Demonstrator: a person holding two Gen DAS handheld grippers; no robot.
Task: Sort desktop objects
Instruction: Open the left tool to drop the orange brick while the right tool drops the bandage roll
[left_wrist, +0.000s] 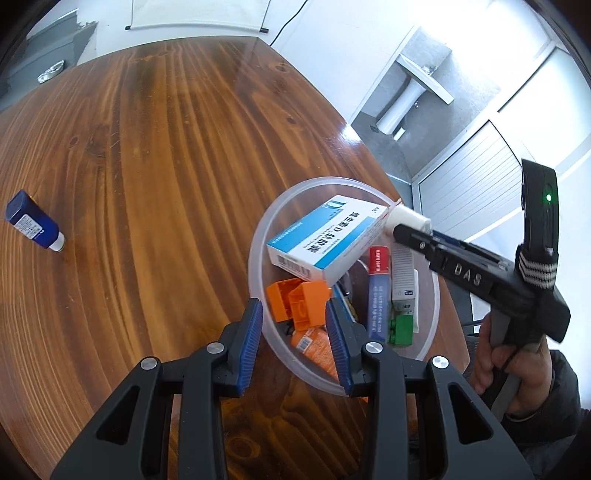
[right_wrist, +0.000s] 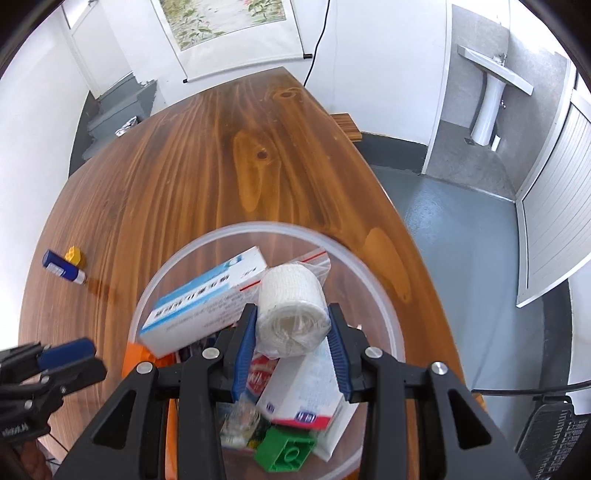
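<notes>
A clear plastic bowl (left_wrist: 258, 236) (right_wrist: 384, 291) on the wooden table holds sorted items: a blue-and-white medicine box (left_wrist: 325, 236) (right_wrist: 199, 302), orange bricks (left_wrist: 299, 302), a green brick (right_wrist: 286, 452) and other small boxes. My right gripper (right_wrist: 291, 325) is shut on a bagged white bandage roll (right_wrist: 291, 314) (left_wrist: 406, 218) above the bowl. My left gripper (left_wrist: 294, 325) is open and empty over the bowl's near rim. A dark blue bottle (left_wrist: 33, 221) (right_wrist: 62, 267) lies far left on the table, next to a yellow brick (right_wrist: 74, 255).
The table's right edge (right_wrist: 406, 258) drops to a grey floor. A white pedestal sink (right_wrist: 491, 107) stands at the back right. A wall scroll (right_wrist: 229, 33) hangs behind the table. A black chair (right_wrist: 546, 435) is at the lower right.
</notes>
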